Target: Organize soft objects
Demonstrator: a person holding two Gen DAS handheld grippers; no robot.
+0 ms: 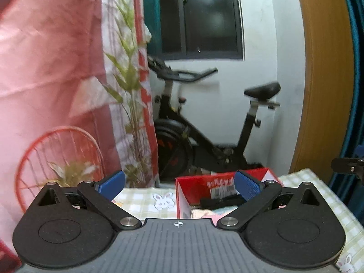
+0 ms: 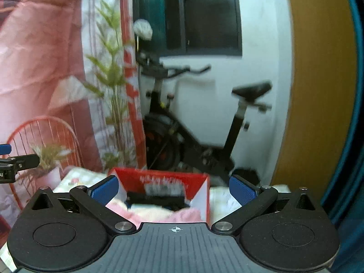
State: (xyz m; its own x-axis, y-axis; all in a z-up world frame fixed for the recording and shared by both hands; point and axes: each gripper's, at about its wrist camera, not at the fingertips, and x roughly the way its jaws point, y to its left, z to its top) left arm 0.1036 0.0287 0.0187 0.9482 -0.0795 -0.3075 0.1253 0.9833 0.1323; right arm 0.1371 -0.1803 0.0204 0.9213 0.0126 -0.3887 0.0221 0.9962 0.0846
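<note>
Red cardboard box point(image 2: 159, 183) at table's far edge, on checked cloth point(image 1: 141, 199); pink soft items point(image 2: 159, 216) inside | left gripper point(image 1: 179, 183) wide open, empty | right gripper point(image 2: 174, 187) wide open, empty

Both wrist cams sat just behind own blue pads, facing fwd, tilted slightly down. L view looked over the red box point(image 1: 206, 187) from its left, R view point(image 2: 159, 182) more head-on; both shared the exercise bike point(image 1: 204, 125) by the far wall.
</note>
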